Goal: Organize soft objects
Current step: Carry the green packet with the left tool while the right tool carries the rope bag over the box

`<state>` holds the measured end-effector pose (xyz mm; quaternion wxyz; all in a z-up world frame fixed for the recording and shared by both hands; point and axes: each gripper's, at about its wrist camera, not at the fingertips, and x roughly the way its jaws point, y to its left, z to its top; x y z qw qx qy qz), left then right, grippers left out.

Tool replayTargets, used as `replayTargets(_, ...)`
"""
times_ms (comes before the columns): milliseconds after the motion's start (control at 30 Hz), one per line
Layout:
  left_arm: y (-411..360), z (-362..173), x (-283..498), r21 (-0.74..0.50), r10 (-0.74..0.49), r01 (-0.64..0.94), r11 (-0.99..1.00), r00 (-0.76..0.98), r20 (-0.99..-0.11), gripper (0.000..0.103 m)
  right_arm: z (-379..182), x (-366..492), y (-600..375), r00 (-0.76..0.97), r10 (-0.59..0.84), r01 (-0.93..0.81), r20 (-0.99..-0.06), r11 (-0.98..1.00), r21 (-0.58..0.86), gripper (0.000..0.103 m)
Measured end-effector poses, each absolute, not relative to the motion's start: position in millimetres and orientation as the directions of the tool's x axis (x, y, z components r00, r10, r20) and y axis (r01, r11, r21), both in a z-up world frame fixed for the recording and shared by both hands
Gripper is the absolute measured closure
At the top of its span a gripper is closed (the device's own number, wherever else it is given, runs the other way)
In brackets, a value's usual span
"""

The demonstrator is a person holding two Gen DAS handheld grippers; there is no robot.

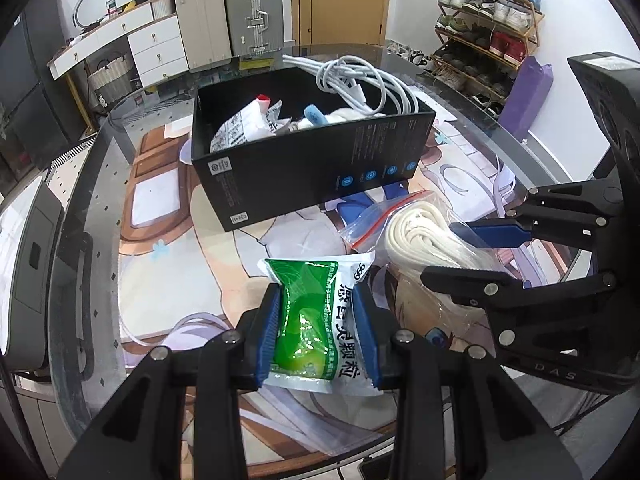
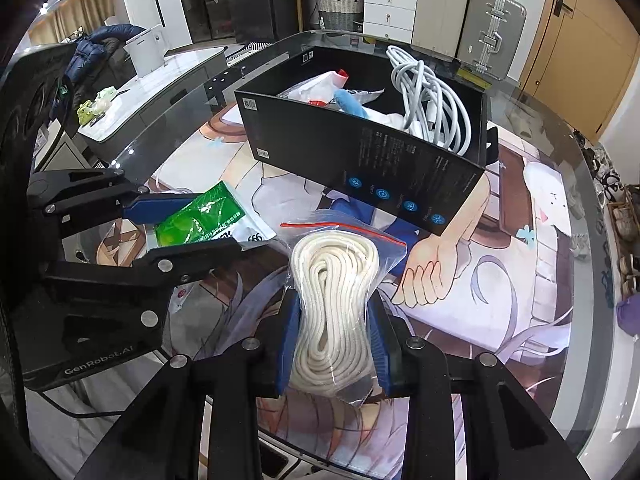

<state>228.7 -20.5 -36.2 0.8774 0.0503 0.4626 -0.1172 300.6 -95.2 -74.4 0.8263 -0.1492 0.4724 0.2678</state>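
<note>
A green-and-white foil sachet (image 1: 316,316) printed with Chinese characters is pinched upright between the blue pads of the left tongs (image 1: 316,320), above the table. Just beside it, a clear zip bag with a red seal strip (image 2: 336,300), holding a coil of cream rope, is squeezed at its middle by the right tongs (image 2: 334,344). Behind both stands an open black cardboard box (image 1: 304,160) containing white coiled cable (image 1: 360,84), a white packet and a blue item.

"999" on green-white sachet (image 1: 316,320), "GenRobot.AI" on left claw's body (image 2: 96,360), "DAS" on right claw's body (image 1: 556,372)
</note>
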Motion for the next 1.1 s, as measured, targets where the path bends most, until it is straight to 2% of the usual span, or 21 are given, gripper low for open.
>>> replayTargets(267,-14,-16,226,-0.047,-0.185,0.246,0.968,0.574,-0.798,0.069,-42,294,-104,0.454,0.342,-0.579,-0.823,0.815,0.019,0.070)
replayTargets(533,-7,24,231,-0.084,-0.221,0.237,0.968,0.644,-0.733,0.069,4,297,-112,0.538,0.381,-0.557,-0.752,0.830,0.023,0.070)
replayTargets(800,2,56,265,-0.102,-0.218,0.202,0.974,0.719,-0.660,0.069,41,330,-106,0.633,0.357,-0.508,-0.687,0.861,-0.020,0.070)
replayTargets(967,8,60,294,-0.105,-0.199,0.171,0.980,0.754,-0.626,0.069,46,364,-98,0.664,0.331,-0.480,-0.670,0.876,-0.043,0.070)
replayTargets(1100,10,47,320,-0.117,-0.182,0.139,0.983,0.735,-0.654,0.069,35,388,-87,0.654,0.313,-0.472,-0.689,0.880,-0.048,0.071)
